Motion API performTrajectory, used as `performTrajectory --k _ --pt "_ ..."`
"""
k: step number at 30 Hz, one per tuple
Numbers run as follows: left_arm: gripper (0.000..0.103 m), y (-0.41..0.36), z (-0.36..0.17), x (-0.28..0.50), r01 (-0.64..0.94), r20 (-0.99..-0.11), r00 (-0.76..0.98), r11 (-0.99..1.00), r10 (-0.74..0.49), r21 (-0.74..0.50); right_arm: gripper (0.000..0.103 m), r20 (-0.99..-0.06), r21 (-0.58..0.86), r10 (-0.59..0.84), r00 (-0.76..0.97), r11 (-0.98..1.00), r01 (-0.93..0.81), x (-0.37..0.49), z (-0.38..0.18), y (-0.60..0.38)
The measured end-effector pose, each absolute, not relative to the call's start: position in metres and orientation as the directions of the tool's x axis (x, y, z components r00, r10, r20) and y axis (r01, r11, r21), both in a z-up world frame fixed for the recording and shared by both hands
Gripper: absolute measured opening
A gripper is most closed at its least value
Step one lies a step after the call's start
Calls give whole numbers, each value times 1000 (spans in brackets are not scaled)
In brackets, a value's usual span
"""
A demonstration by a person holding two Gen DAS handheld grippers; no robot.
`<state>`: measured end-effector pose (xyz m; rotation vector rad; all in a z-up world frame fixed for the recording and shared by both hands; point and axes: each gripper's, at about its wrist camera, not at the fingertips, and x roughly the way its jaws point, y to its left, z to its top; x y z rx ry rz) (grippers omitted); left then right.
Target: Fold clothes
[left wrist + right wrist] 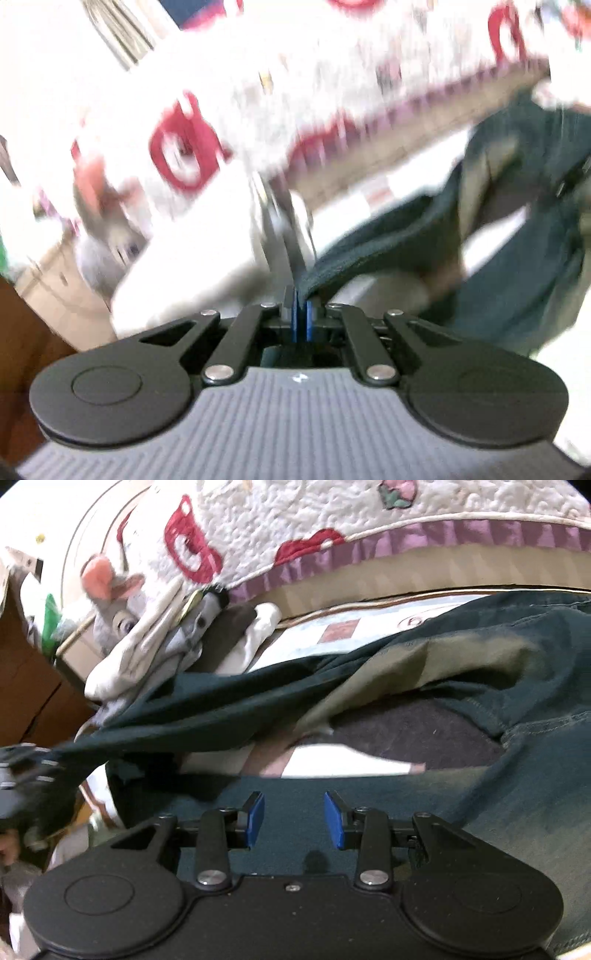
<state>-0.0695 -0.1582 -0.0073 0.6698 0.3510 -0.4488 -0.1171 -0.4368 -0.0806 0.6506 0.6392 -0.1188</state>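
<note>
A dark teal garment (517,258) lies spread over the bed. In the blurred left wrist view one edge of it is lifted, and my left gripper (300,314) is shut on that edge with its blue pads pressed together. In the right wrist view the same garment (369,686) stretches leftward to the left gripper (22,775), showing its olive inner side. My right gripper (294,819) hovers low over the near part of the garment. It is open, its blue pads (255,819) apart with nothing between them.
A white quilt with red shapes and a purple trim (295,535) covers the back. A grey plush mouse (114,602) and a pile of white cloth (140,657) lie at the left. A dark cloth (406,734) sits under the garment. Brown board (22,686) stands far left.
</note>
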Motion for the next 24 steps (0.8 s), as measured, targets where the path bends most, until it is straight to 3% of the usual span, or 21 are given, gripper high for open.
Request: performTrajectory --k 5,7,9,14,17,18,19,20,21,24 --pt "4 -165 32 -84 562 -420 819 697 -392 445 43 -448 718 157 880 650 250 -110 -70 -459" --pt "4 -167 32 -86 571 -426 814 678 -394 463 49 -366 805 178 913 553 215 -109 -71 -466" --pt "4 -171 30 -93 576 -425 815 630 -394 521 61 -318 866 195 928 458 200 -101 -75 -472" --pt "4 -175 35 -118 593 -405 805 584 -433 553 65 -313 930 265 912 280 238 -61 -86 -479" --pt "4 -165 44 -127 570 -373 822 624 -431 535 67 -406 891 244 881 319 323 -37 -92 -477" --pt "4 -159 48 -127 569 -369 822 645 -434 510 62 -415 878 230 880 354 322 -34 -91 -475" --pt "4 -154 47 -127 565 -373 824 662 -426 492 48 -411 869 219 885 389 307 -32 -89 -472" --pt "4 -150 43 -126 557 -382 828 678 -411 479 13 -406 857 207 890 424 293 -30 -87 -469" --pt "4 -145 39 -125 549 -390 831 694 -395 466 8 -373 845 173 911 470 256 -36 -78 -465" --pt "5 -128 9 -115 567 -489 798 713 -353 412 7 -187 717 -7 982 683 141 -91 -33 -442"
